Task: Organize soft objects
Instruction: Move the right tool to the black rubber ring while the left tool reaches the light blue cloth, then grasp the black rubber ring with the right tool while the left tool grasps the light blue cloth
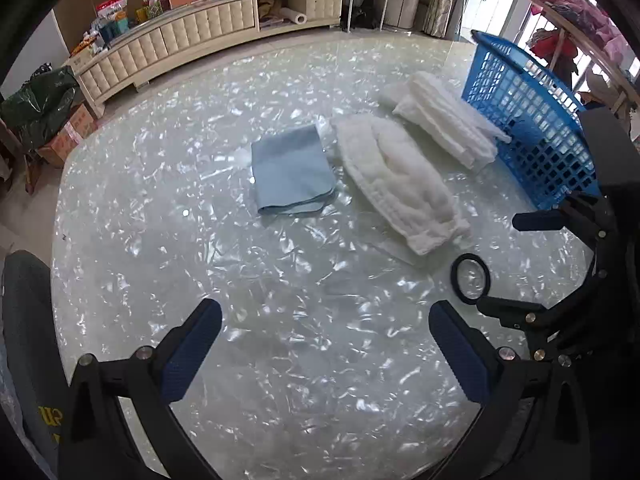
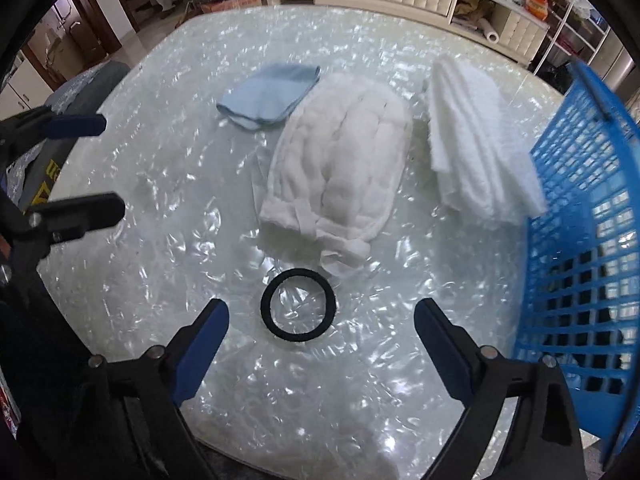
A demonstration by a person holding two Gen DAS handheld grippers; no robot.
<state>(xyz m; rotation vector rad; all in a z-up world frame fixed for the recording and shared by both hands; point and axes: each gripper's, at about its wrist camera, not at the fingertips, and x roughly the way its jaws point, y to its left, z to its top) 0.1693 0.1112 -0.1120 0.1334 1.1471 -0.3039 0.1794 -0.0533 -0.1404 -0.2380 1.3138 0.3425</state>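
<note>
Nearest you, your right gripper gapes wide and empty, with the black elastic hair band lying flat at twelve o'clock. Your left gripper is likewise spread over bare table. The quilted white mitt, folded white cloth and pale blue cloth all lie outside the blue plastic lattice basket at three o'clock; sorting looks barely begun.

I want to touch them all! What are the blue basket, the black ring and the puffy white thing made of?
The blue basket looks like hard, glossy plastic: a stiff moulded grid of holes. The black ring seems to be a soft, matte fabric band, likely stretchy, though that cannot be seen. The puffy white thing looks like fluffy quilted cloth, with padded ridges and a stitched edge.
</note>
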